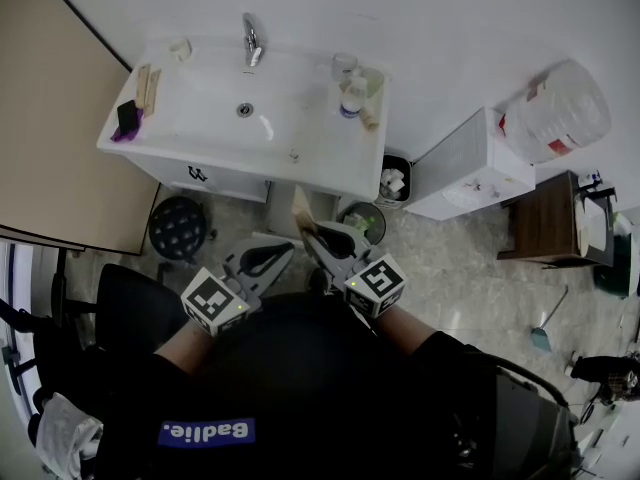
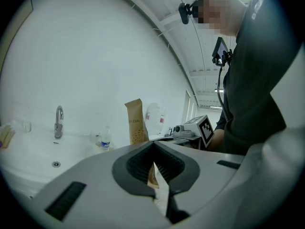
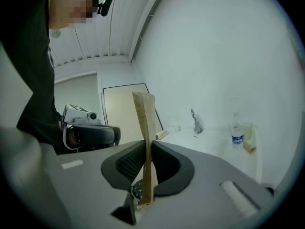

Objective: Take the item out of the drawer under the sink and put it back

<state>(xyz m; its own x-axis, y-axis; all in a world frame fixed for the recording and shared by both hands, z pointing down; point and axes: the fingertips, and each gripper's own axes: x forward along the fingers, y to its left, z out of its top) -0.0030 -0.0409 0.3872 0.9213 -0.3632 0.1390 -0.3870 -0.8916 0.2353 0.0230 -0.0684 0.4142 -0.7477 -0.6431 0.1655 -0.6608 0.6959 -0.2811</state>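
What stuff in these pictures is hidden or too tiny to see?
- Drawer: the head view looks down on the sink, whose top hides nearly everything beneath; both gripper views aim above it.
- Packet print: edge-on in the right gripper view, too small in the left gripper view.
- Bottle label: too small in every view.

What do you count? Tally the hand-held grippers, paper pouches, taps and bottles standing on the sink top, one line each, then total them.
Grey hand-held grippers: 2 (left hand-held gripper, right hand-held gripper)
Tall brown paper pouch: 1
Chrome metal tap: 1
Clear plastic bottle with blue label: 1
Total: 5
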